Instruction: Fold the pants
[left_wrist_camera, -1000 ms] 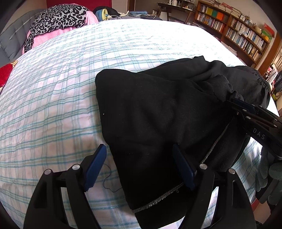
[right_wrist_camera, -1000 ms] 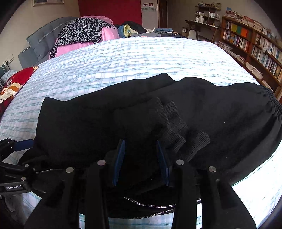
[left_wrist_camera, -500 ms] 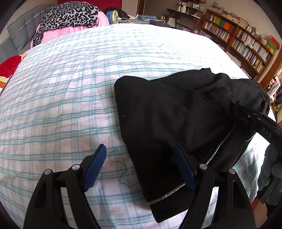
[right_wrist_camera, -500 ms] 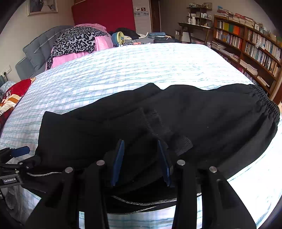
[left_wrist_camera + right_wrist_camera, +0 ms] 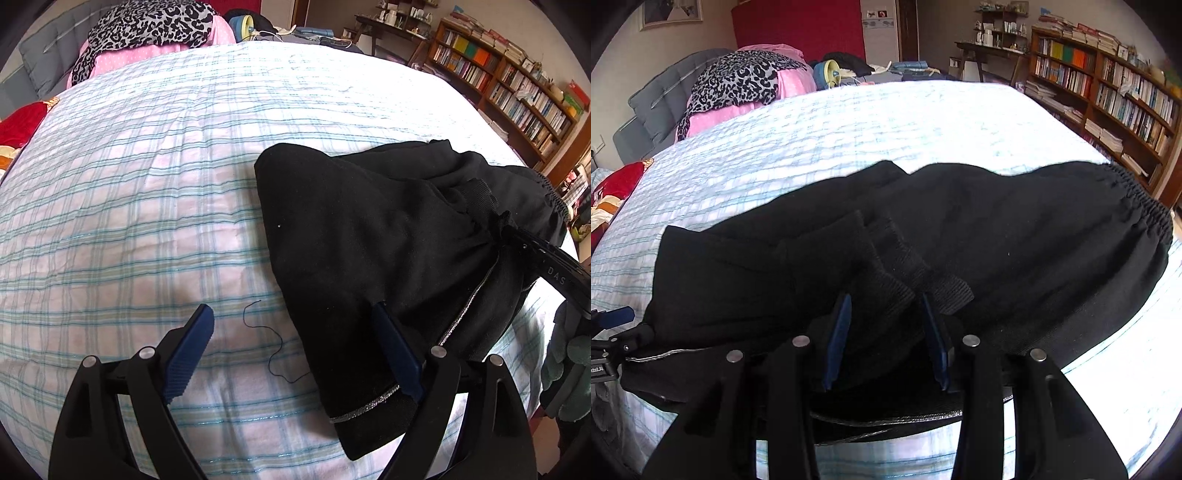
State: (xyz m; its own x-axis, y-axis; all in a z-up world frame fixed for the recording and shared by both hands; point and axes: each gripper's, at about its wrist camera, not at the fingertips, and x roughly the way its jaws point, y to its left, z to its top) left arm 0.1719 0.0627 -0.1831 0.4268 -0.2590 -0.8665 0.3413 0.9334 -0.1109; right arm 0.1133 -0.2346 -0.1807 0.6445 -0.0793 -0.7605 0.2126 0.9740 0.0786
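The black pants (image 5: 369, 229) lie folded over on the checked bedsheet (image 5: 147, 206), near the bed's near edge; they also show in the right wrist view (image 5: 1015, 240). My left gripper (image 5: 295, 343) is open and empty; its right finger rests against the pants' folded edge, its left finger is over bare sheet. My right gripper (image 5: 884, 332) is shut on the ribbed cuffs (image 5: 886, 295) of the pants legs, held over the body of the pants. It shows in the left wrist view (image 5: 546, 258) at the right. The elastic waistband (image 5: 1145, 206) is at the far right.
A loose black thread (image 5: 273, 343) lies on the sheet between the left fingers. Pink bedding with a leopard-print cloth (image 5: 147, 26) is piled at the bed's far left. A bookshelf (image 5: 1108, 85) and a desk (image 5: 986, 48) stand beyond the right side.
My left gripper has slid left off the pants, so more bare sheet and the thread show between its fingers. My right gripper has kept its hold on the cuffs.
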